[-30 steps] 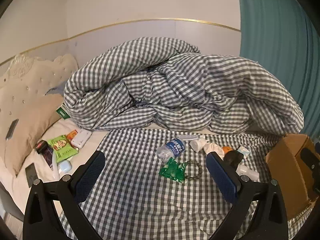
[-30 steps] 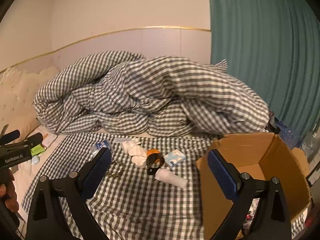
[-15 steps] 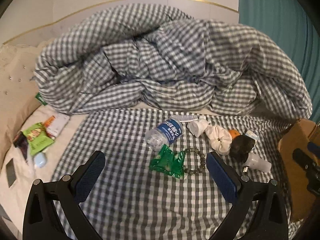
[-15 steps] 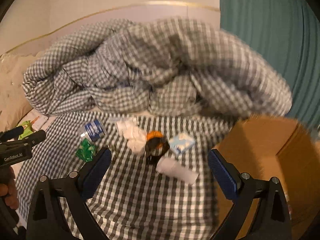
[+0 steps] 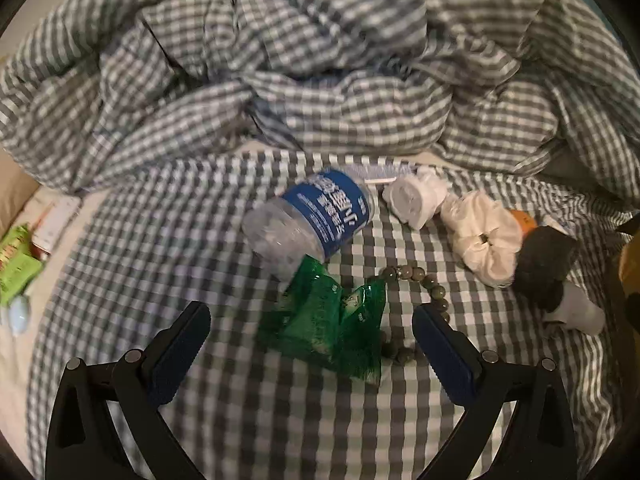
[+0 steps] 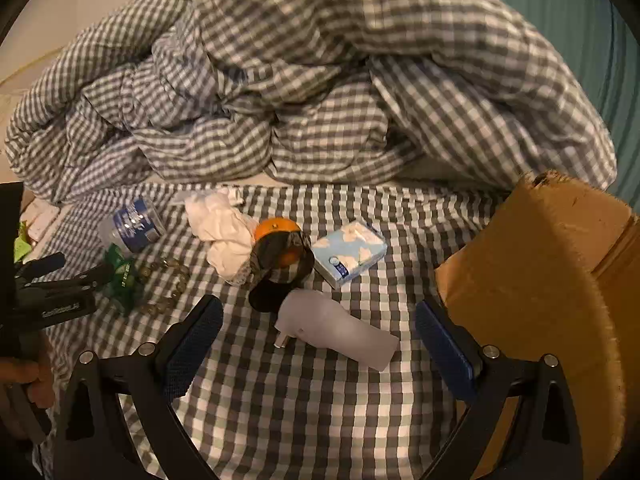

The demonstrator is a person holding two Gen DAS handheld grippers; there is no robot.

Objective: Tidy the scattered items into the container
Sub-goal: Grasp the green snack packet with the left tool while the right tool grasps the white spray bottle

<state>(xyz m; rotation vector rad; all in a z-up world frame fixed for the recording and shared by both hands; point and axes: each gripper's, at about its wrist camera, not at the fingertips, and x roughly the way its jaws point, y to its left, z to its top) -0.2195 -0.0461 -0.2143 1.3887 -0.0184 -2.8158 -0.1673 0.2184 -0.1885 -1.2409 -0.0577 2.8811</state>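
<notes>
Scattered items lie on a checked bedsheet. In the left wrist view, my open left gripper point(image 5: 310, 326) hovers just above a crumpled green wrapper point(image 5: 326, 324), with a bead bracelet point(image 5: 416, 288) beside it and a blue-labelled water bottle point(image 5: 312, 220) beyond. In the right wrist view, my open right gripper point(image 6: 318, 328) straddles a white charger plug point(image 6: 334, 326). Beyond it lie a black band point(image 6: 280, 276) over an orange point(image 6: 276, 228), a white scrunchie point(image 6: 224, 236) and a blue tissue pack point(image 6: 350, 254). The cardboard box point(image 6: 532, 280) stands at the right.
A bunched checked duvet point(image 6: 312, 80) fills the back of the bed. Green packets and small items point(image 5: 18, 264) lie at the left by the pillow. A teal curtain point(image 6: 592, 32) hangs at the right. The left gripper also shows in the right wrist view point(image 6: 60, 280).
Both grippers have moved forward and down toward the bed. The wrapper now sits between the left fingers and the charger plug between the right fingers. Both stay open.
</notes>
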